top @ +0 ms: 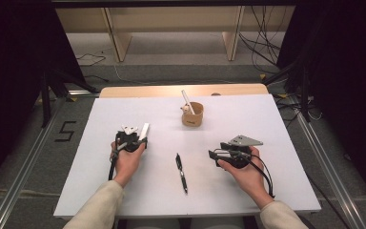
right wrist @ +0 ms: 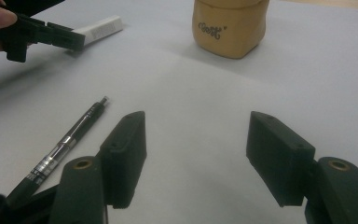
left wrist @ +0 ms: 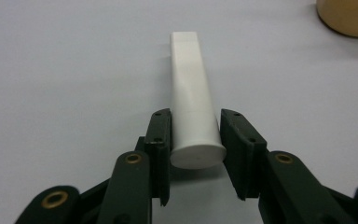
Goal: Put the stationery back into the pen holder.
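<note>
My left gripper (top: 141,139) (left wrist: 196,126) is shut on the capped end of a white tube (top: 145,130) (left wrist: 191,88), which points away from it low over the white table (top: 267,181). In the right gripper view that gripper (right wrist: 72,41) and the tube (right wrist: 103,28) sit at the top left. A black pen (top: 181,172) (right wrist: 70,137) lies on the table between the hands. My right gripper (top: 216,150) (right wrist: 196,119) stands open just right of the pen, with nothing between its jaws.
A tan cup (top: 192,115) (right wrist: 228,28) (left wrist: 349,18) with a white stick standing in it sits at the back middle of the table. Beyond the table's far edge are a wooden shelf frame (top: 171,28) and loose cables on the floor.
</note>
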The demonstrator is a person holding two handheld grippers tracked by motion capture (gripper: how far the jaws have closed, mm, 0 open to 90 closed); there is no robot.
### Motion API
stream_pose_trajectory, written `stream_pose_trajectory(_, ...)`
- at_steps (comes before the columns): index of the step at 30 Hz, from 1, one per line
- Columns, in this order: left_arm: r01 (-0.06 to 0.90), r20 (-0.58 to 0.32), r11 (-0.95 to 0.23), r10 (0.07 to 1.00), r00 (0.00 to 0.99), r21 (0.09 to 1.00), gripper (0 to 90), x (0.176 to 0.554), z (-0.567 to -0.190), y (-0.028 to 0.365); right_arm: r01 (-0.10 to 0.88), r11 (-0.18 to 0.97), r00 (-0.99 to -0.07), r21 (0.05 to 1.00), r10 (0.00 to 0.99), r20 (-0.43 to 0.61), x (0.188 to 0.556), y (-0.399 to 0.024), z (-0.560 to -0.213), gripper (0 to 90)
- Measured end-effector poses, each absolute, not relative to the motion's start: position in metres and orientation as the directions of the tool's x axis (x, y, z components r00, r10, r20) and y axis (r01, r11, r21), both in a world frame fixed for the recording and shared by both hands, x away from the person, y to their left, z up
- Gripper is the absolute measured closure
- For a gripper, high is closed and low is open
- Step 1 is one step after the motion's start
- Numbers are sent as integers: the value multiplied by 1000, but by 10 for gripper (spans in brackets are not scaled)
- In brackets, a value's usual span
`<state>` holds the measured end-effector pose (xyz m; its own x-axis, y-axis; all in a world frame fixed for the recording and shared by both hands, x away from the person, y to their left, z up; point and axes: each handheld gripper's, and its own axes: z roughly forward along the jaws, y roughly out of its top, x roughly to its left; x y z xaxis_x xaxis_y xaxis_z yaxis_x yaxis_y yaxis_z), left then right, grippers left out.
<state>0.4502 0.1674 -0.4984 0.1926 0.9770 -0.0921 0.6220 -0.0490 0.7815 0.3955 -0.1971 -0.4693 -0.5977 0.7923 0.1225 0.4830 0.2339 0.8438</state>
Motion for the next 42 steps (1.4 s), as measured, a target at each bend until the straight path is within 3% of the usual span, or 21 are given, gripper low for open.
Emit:
stream_pose_trajectory(31,589,-70,-104,962,265,801,651,439,-475,160,476,243,-607,845,786,116,395,-196,-470,386)
stream_pose_trajectory(42,592,-76,-137,944,320,794,651,418,-460,158,405,317,-677,858,734,49,390,-184,-474,346)
